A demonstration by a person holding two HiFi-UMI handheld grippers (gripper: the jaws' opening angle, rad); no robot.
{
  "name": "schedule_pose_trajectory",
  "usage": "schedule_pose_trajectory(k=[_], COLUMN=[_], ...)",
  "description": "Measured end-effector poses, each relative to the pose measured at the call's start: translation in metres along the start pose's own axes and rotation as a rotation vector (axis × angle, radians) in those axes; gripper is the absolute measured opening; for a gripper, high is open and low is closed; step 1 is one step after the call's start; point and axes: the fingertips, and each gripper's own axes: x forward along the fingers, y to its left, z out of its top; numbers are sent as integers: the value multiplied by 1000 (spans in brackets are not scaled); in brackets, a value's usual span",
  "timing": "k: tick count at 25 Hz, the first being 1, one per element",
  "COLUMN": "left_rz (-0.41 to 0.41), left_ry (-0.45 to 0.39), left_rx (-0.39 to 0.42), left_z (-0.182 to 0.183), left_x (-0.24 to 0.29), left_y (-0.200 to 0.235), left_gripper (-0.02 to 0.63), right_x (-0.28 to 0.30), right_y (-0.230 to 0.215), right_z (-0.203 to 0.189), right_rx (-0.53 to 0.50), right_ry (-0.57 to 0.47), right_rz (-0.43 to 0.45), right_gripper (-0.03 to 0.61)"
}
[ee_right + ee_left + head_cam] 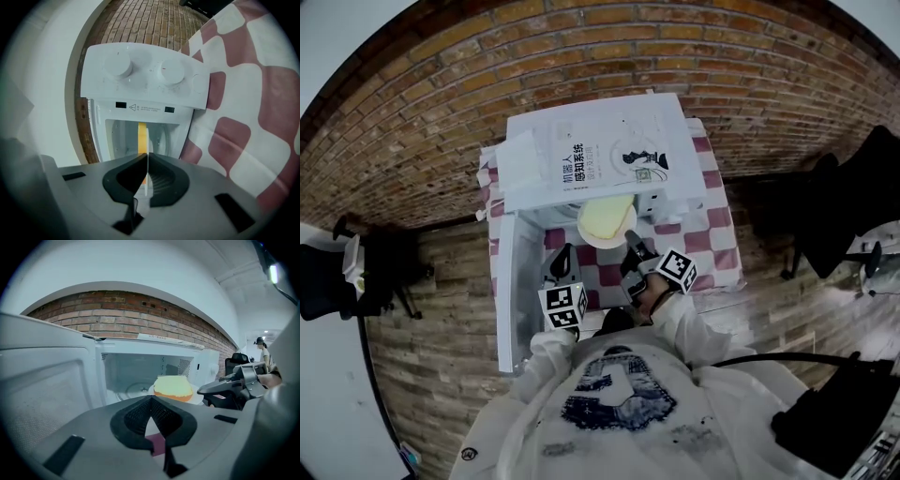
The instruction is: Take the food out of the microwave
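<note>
The white microwave (600,150) stands on a red-and-white checked cloth (712,234), with its door (506,291) swung open to the left. A white plate (586,234) carrying a yellow food (607,217) is at the mouth of the oven. My right gripper (630,242) is shut on the plate's near rim. In the right gripper view the plate (147,173) runs edge-on between the jaws of the right gripper (147,157), with the food (142,136) beyond them. My left gripper (565,253) hangs beside the door, shut and empty (151,401). From there the food (173,387) is seen in front of the cavity.
A brick wall stands behind the microwave. A black chair (328,281) stands at the left and another (862,206) at the right on the wooden floor. A person (265,352) stands far off. The open door closes off the table's left side.
</note>
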Motion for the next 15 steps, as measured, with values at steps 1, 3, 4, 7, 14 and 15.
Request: schedule_pose_trajectory(k=[1,3,4,7,14,15], left_rz=[9,27,37,67,118,122], left_ry=[-3,-8,-10,-18,-29,-31], left_rx=[-2,-5,-7,-13,-22,-22], left_z=[0,-1,-2,-5,-15,-16], left_x=[-4,-13,-18,-33,-72,-77], left_y=[-2,-7,-9,-16,-36,-40], left_gripper=[8,9,9,9,9,8], right_x=[-5,-15,-20,-36,-85,-91], right_y=[1,3,3,6,11,12], right_z=[-2,-6,-7,-11,-19,-19], right_rx=[0,0,1,-1,1,2], right_ry=[9,28,36,60,97,98], right_rz=[2,6,8,21,43,48], right_gripper=[20,20,19,18,20,20])
